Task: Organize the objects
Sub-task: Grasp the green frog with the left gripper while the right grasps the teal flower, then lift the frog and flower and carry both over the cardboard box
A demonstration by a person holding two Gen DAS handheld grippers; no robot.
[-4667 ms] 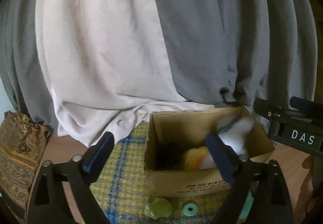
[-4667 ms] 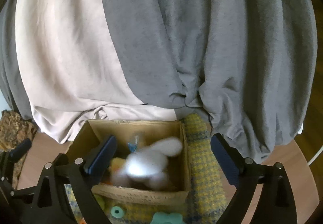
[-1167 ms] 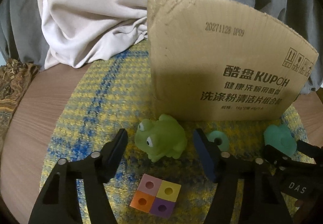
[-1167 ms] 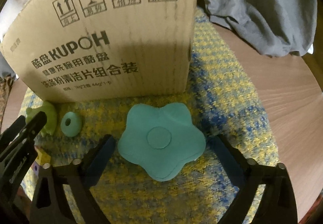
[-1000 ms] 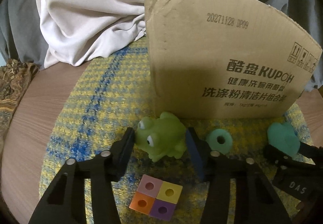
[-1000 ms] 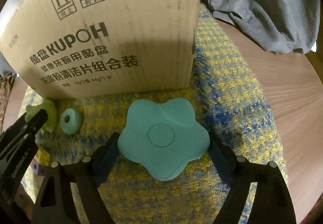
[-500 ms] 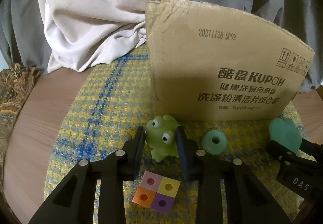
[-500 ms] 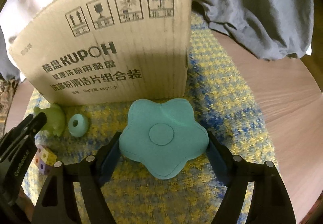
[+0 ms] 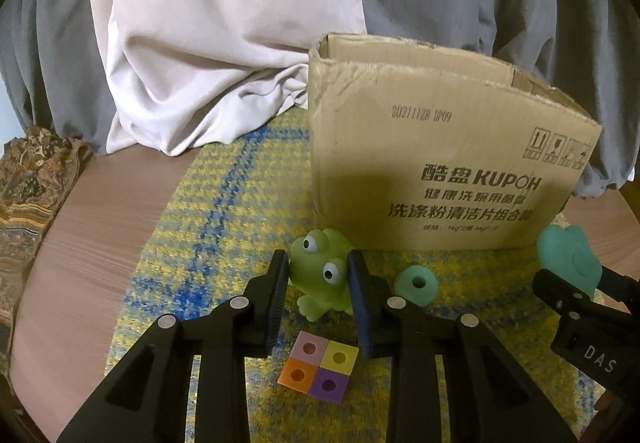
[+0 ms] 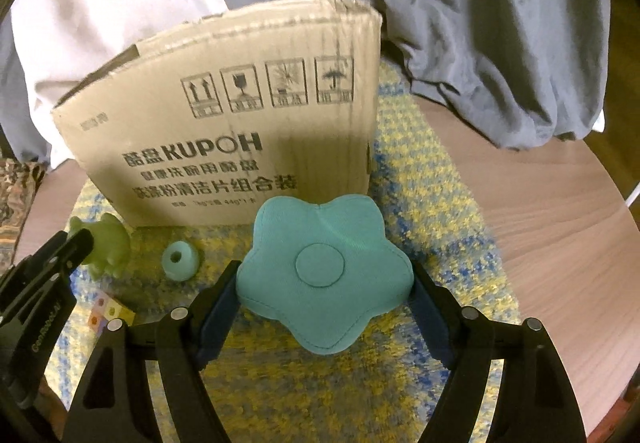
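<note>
My left gripper is shut on a green rubber frog and holds it lifted a little above the yellow-and-blue woven mat. My right gripper is shut on a teal star-shaped cushion, raised off the mat. The open cardboard box stands just behind both; it also shows in the right wrist view. The frog in the left gripper shows at the left of the right wrist view. The star shows at the right of the left wrist view.
A teal ring and a four-coloured square block lie on the mat in front of the box. Grey and white drapes hang behind. A patterned cloth lies at the left on the round wooden table.
Both grippers closed on their toys, the left on the frog and the right on the star, and have risen, so the box top edge now shows.
</note>
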